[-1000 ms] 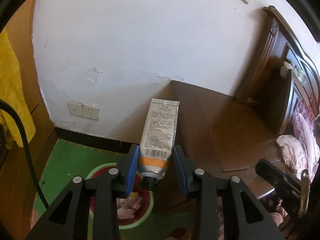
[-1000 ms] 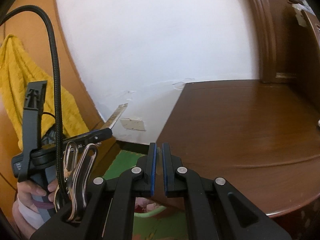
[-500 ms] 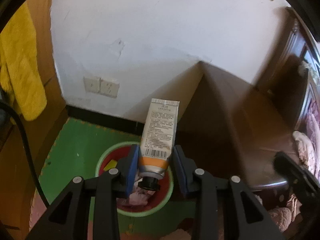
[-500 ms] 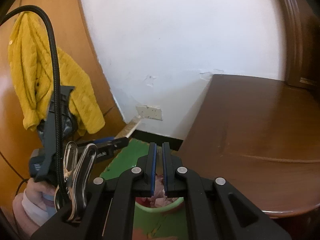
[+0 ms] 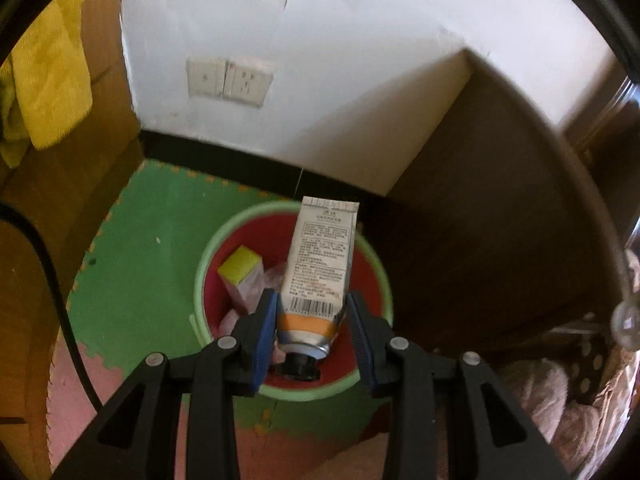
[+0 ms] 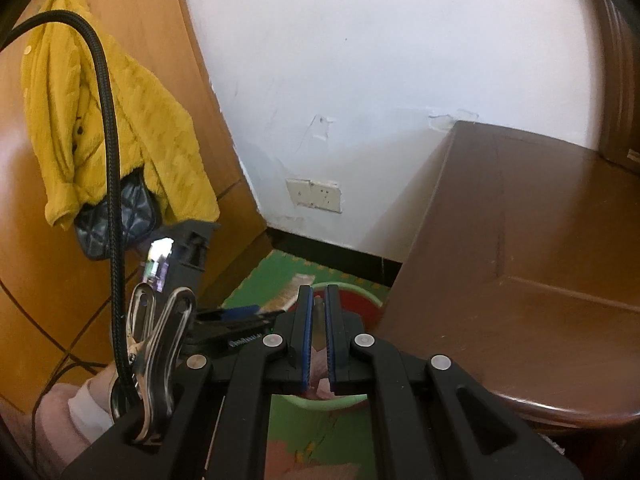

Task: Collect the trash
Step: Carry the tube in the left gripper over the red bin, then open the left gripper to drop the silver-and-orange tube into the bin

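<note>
My left gripper (image 5: 312, 312) holds a cream tube (image 5: 318, 276). The blue pads (image 5: 266, 328) press on both sides of the tube, down near its orange band. The jaws are partly open, just as wide as the tube. The black cap points back at me, and the flat crimped end points away from me. The tube tilts a little to the right.

Right under my left gripper is the trash bin (image 5: 208, 264). It has a light green rim and is red inside. The tube hangs over the bin and does not touch it. In the bin, to the left of my gripper, is a small box with a yellow top (image 5: 240, 276). Pink crumpled stuff (image 5: 276, 276) lies beside the box. The bin stands on a green foam mat (image 5: 152, 248). Past the bin is a white wall with two sockets (image 5: 230, 82). To the right of my gripper is a dark brown cabinet (image 5: 500, 220).

My right gripper (image 6: 316, 332) is almost closed. Only a thin gap shows between its blue pads, and it holds nothing. The bin (image 6: 352, 292) shows just past its tips, and my left gripper (image 6: 240, 318) with the tube (image 6: 286, 294) is to its left. Farther left, a yellow coat (image 6: 120, 120) hangs on a wooden door.
</note>
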